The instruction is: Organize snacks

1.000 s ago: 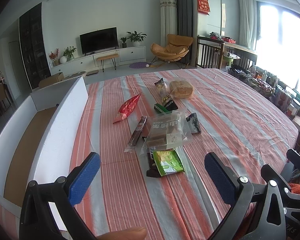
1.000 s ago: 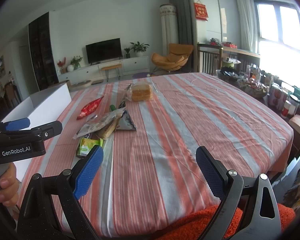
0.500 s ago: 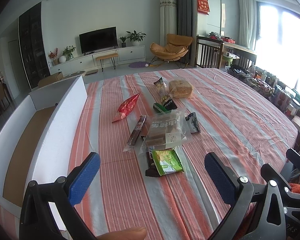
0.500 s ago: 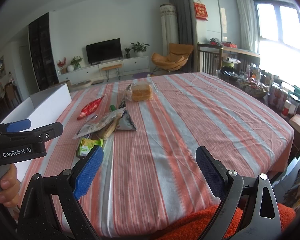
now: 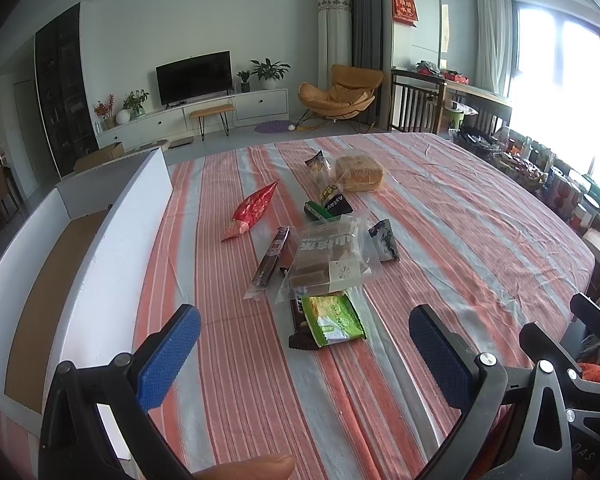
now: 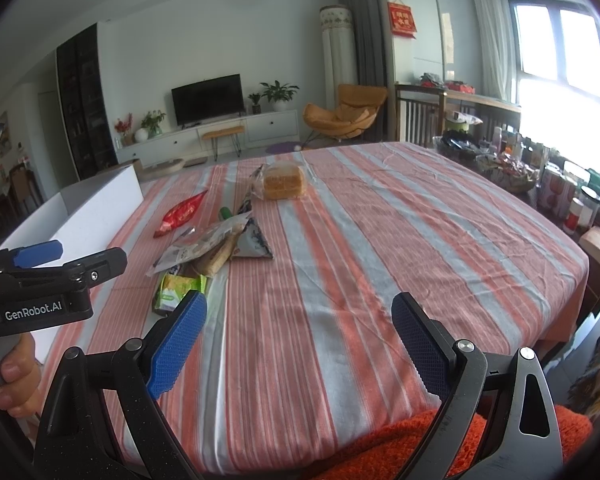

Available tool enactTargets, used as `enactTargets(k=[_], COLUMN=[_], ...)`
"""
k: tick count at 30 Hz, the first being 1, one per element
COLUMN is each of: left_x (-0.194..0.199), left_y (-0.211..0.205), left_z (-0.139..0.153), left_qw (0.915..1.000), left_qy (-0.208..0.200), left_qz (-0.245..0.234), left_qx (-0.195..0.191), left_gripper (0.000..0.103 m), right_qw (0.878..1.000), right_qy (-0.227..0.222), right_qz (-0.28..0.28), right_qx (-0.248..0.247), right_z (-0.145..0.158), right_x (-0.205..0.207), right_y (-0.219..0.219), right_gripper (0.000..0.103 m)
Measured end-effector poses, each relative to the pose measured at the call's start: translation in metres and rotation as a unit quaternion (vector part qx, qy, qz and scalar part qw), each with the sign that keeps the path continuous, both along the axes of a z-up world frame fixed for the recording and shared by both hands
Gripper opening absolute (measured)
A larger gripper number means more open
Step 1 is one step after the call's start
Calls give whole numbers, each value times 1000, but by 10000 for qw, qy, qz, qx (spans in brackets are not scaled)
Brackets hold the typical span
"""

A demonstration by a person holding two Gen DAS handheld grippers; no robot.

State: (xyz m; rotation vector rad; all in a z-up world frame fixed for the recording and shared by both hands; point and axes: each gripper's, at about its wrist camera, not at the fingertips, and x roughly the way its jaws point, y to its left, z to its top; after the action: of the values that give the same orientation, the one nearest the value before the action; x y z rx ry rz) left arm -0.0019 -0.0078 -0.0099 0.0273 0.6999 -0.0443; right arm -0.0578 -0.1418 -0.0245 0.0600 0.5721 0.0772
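Note:
Several snacks lie in a loose pile on the striped tablecloth. Nearest me is a green packet (image 5: pixel 334 318) on a dark bar, then a clear bag of brown cakes (image 5: pixel 328 258), a long dark bar (image 5: pixel 270 262), a red pouch (image 5: pixel 254 210) and wrapped bread (image 5: pixel 358 174) farthest off. My left gripper (image 5: pixel 304 354) is open, hovering short of the green packet. My right gripper (image 6: pixel 300 338) is also open over bare cloth, with the green packet (image 6: pixel 176 290) and bread (image 6: pixel 283 182) to its left and ahead.
A long white box (image 5: pixel 100 248) with a brown floor stands open along the table's left side. A small dark triangular pack (image 5: pixel 384 238) lies right of the cakes. Cluttered goods (image 6: pixel 540 184) crowd the far right beyond the table edge. Orange fabric (image 6: pixel 420 440) sits under the right gripper.
Both grippers stay open and nearly still. The left wrist view drifts very slightly. No snack has moved.

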Motion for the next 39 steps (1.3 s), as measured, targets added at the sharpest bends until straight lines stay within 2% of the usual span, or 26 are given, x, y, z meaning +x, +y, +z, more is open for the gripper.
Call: enactTargets(k=[25,39], left_x=[3,18], left_y=[3,10], left_z=[-12,-65], left_qw=[9998,9957], left_qy=[194,867], left_qz=[-26,54], left_qx=[-5,320], left_gripper=[103,103], right_qw=[9999,9993], right_qy=[141,374], right_qz=[63,63], right_qx=[-28,36], right_z=[-11,-13], right_x=[5,11], right_y=[1,-4], right_gripper=[95,95])
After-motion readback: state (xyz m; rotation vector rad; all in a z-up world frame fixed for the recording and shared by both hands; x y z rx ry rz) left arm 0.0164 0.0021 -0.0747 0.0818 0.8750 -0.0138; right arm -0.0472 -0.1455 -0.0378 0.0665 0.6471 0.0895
